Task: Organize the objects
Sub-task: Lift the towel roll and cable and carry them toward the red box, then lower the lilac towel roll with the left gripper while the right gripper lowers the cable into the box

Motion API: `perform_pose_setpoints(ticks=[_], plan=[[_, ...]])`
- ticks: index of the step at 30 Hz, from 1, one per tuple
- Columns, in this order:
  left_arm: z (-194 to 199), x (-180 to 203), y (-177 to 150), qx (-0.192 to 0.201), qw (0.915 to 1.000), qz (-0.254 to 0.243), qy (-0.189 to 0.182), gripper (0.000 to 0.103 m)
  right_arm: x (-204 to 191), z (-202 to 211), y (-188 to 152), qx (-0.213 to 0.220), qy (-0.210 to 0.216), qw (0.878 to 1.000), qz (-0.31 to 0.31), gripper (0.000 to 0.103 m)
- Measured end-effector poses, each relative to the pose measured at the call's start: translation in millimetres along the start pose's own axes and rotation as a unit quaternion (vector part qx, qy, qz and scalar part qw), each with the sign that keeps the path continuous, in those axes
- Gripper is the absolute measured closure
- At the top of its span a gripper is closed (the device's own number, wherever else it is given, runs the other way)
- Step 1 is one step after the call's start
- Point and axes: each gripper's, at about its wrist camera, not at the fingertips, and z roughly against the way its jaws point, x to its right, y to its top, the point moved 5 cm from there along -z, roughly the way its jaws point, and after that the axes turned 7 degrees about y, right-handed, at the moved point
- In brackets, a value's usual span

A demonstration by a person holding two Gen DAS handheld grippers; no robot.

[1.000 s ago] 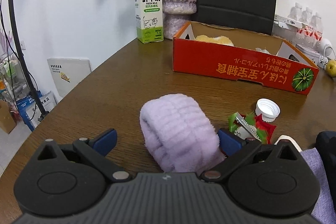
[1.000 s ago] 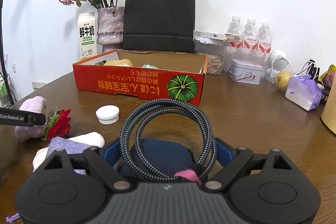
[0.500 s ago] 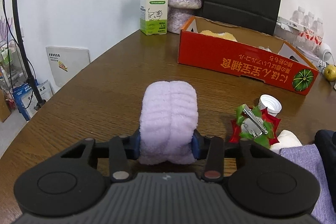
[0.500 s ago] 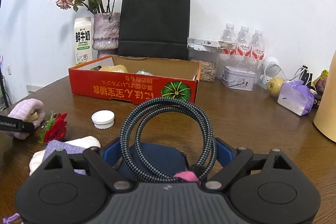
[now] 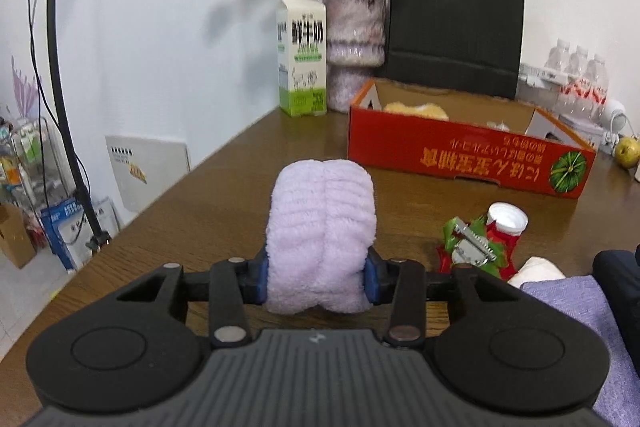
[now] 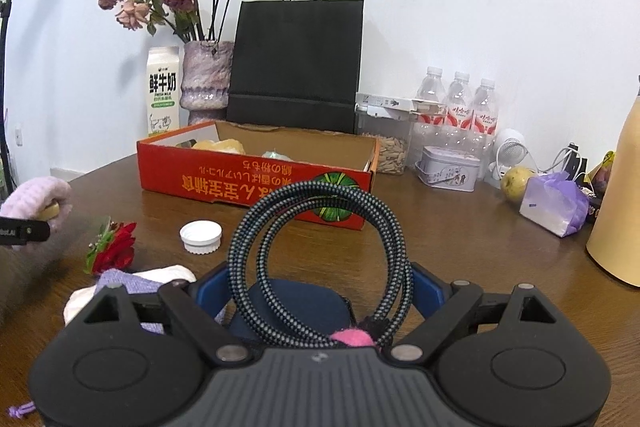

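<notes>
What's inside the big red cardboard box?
In the red cardboard box a yellow lumpy thing and a pale greenish thing poke above the front wall. That wall hides the box's floor, so anything lower down cannot be seen.

A milk carton stands touching a flower vase beside a black paper bag

Left tool clamped, right tool wide.

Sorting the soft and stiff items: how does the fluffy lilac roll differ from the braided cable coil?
The lilac roll is plush, pale and solid; the cable coil is dark, braided and an open ring. The left gripper squeezes the roll; the right gripper stands wide around the coil. Both stand upright between blue pads.
</notes>
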Motion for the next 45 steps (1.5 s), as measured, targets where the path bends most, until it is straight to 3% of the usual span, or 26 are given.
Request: perform_pose_setpoints(ticks=[16, 24, 45], plan=[[29.1, 7.1, -2.4, 0.039, 0.9991, -0.017, -0.001, 0.06, -0.9, 27.5, 5.1, 0.034, -0.002, 0.999, -0.011, 0.013], [44.4, 22.1, 5.6, 0.048, 0.998, -0.027, -0.029, 0.06, -15.7, 34.0, 13.6, 0.039, 0.017, 0.999, -0.004, 0.014], [51.3, 61.5, 55.7, 0.083, 0.9934, -0.039, -0.07, 0.06, -37.4, 14.7, 55.0, 0.052, 0.033, 0.998, 0.012, 0.014]])
